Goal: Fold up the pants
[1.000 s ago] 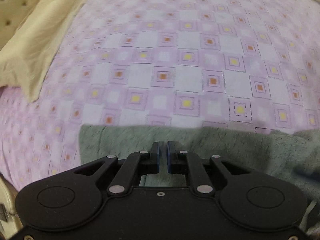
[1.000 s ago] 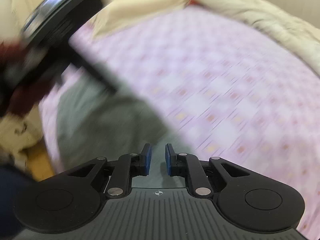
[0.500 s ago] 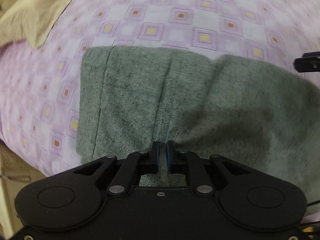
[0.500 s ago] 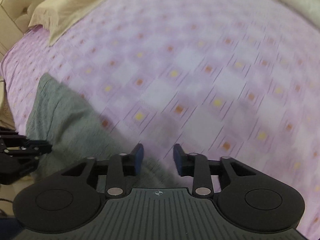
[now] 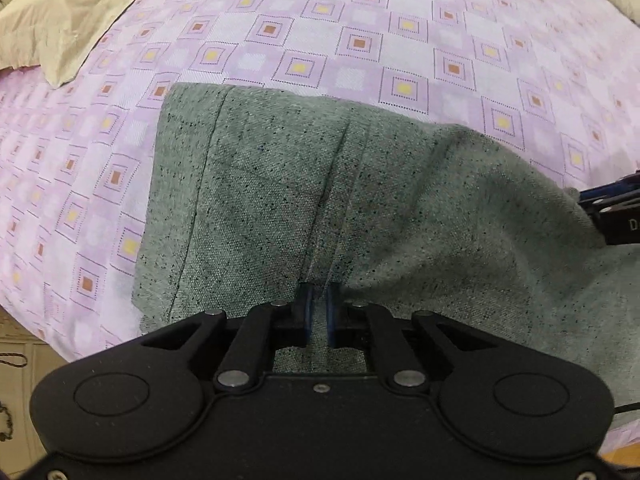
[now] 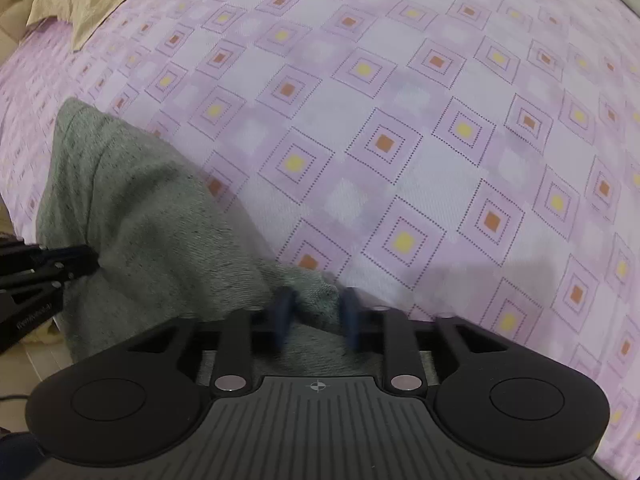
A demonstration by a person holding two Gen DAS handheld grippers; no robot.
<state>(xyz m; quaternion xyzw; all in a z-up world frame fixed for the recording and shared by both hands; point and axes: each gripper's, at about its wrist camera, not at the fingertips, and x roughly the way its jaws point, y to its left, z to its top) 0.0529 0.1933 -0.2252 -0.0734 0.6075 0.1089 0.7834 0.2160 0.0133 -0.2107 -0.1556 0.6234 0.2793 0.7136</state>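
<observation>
Pants point(image 5: 360, 208) pinched by left gripper point(image 5: 318, 312) — right gripper point(image 6: 316, 316) fingers spread around cloth.

R gripper point(image 6: 316, 312) fingertips blurred; pants point(image 5: 360, 208) cut off right.

The pants point(image 5: 280, 200) are a grey-green, speckled woven cloth with darker flecks, lying on the near part of the scene. In the left wrist view they spread flat to the far left, where a straight edge and a stitched seam run from far to near, while a sharp crease rises through the middle. To the right the cloth lifts into a soft, sloping ridge. In the right wrist view the pants point(image 6: 132, 208) lie at the near left as a rumpled mound, one corner pointing far left, a fold bunched at the near centre.
</observation>
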